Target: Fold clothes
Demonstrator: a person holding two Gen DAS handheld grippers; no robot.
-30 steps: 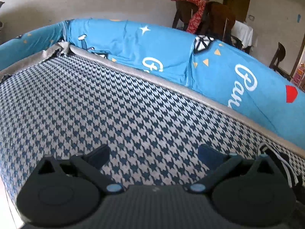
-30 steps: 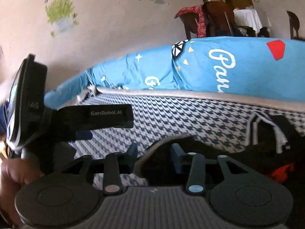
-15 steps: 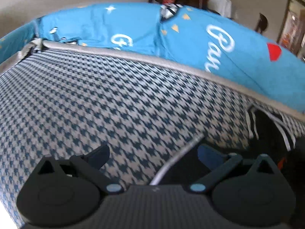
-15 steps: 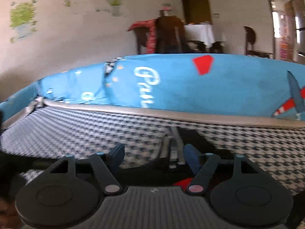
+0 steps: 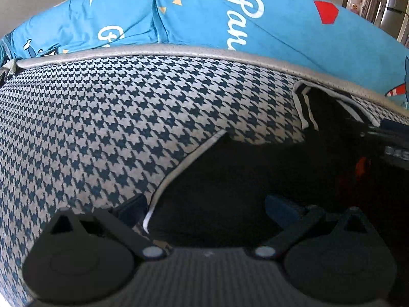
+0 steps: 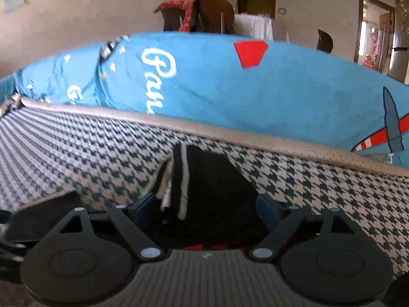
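Left claw (image 5: 205, 211) and right claw (image 6: 204, 209): black linkage arms, silver pivot screws, blue fingertip pads (image 5: 280, 211), ribbed grey housing.

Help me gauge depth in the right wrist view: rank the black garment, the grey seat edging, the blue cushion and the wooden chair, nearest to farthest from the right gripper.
1. Black garment, between the fingers of the right gripper.
2. Grey seat edging, beyond it, running across the view.
3. Blue cushion, right behind the edging.
4. Wooden chair, top centre, across the room.
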